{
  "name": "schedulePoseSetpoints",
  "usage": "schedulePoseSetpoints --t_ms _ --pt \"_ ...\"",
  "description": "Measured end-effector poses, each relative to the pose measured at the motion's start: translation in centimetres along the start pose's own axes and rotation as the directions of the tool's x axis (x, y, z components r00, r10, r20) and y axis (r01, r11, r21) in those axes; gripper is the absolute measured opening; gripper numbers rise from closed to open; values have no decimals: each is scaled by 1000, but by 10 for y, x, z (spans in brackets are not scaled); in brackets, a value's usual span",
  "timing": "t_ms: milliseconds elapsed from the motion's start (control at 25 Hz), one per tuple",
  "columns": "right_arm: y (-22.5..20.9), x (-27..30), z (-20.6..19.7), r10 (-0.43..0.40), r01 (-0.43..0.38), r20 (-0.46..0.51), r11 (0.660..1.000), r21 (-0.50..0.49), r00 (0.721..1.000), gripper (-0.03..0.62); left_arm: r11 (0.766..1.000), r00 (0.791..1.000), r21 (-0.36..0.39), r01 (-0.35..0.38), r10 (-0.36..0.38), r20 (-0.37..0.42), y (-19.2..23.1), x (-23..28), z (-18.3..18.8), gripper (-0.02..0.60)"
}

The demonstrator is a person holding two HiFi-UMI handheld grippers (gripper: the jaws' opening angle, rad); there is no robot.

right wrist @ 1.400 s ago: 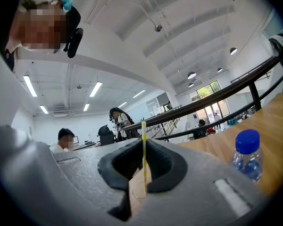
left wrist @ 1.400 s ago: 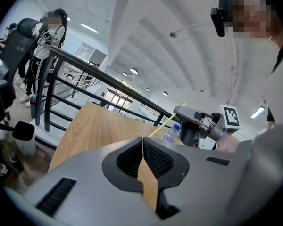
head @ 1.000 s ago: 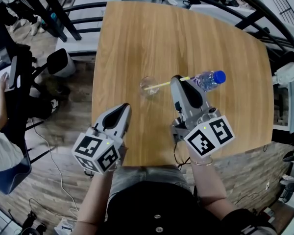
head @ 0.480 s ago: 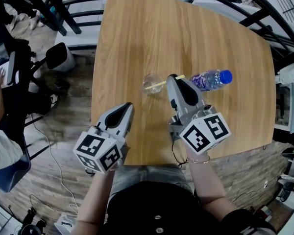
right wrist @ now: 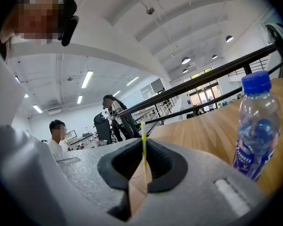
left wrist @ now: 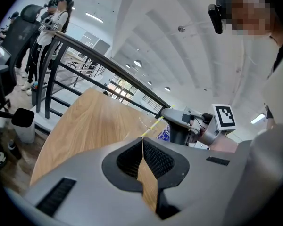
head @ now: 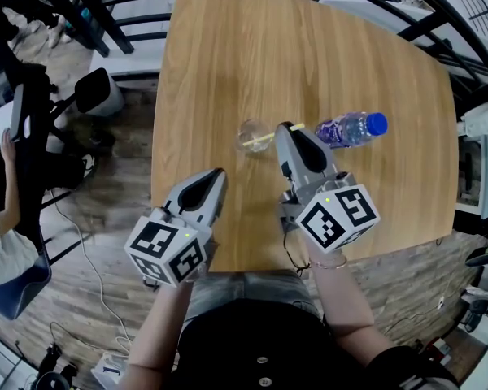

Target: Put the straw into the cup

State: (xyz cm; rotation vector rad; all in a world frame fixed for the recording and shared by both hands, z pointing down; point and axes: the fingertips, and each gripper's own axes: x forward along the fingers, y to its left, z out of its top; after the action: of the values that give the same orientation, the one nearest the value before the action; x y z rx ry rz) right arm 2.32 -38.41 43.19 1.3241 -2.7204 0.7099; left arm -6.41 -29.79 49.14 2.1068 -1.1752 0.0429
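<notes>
The straw (head: 263, 140) is slanting from the right claw (head: 287, 127) down toward the clear cup (head: 249, 136). Its long axis is running leftward in the head view, from the claw's tips across the cup's rim. The lower end is apparently sitting inside the cup already, though the glass is too transparent and small here to say whether it is touching the bottom. In the right gripper view the yellow-striped straw (right wrist: 143, 142) is standing upright in the narrow slot between the pads. The jaws are almost together and are pinching it, and they have just been easing open a little with the straw between them. The cup is lying just beyond and to the left of that claw, so the right hand is much the nearer one. The left claw (head: 215, 177) is hovering well back near the surface's near edge, with its jaws closed on nothing (its own view is showing only a hairline seam between the pads). A water bottle (head: 351, 128) with a blue cap is standing on the wooden surface (head: 309, 55) just to the right of the working claw, clear of the straw's line. The coming move is probably turning on that slant: with enough of the straw past the rim, letting go should leave it leaning in the cup rather than tipping back out.
</notes>
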Motion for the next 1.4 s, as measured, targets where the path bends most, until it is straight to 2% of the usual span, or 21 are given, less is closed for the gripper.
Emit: schedulePoseSetpoints --t_ms 280,400,640,840,1080,1400 --pt "3 0 -8 4 -4 -21 1000 16 1000 29 1000 1000 1 -5 5 4 -3 -5 -1 20" --pt "4 -3 -12 -1 1 -28 1000 18 1000 66 1000 1000 6 -17 17 13 -3 -10 -1 20" --pt "8 -8 -16 -1 2 -28 1000 25 1000 67 1000 1000 15 -17 16 15 -5 -18 -4 20" --pt "8 -14 -13 -11 11 -28 1000 28 1000 121 1000 1000 18 -16 15 21 -8 -23 -3 20" --pt "14 -28 -13 -22 23 -16 999 34 1000 121 999 999 25 -22 21 36 -9 -34 -1 20" --pt "37 -49 9 49 -51 31 998 42 998 110 999 997 52 -1 -3 72 -22 -43 14 20"
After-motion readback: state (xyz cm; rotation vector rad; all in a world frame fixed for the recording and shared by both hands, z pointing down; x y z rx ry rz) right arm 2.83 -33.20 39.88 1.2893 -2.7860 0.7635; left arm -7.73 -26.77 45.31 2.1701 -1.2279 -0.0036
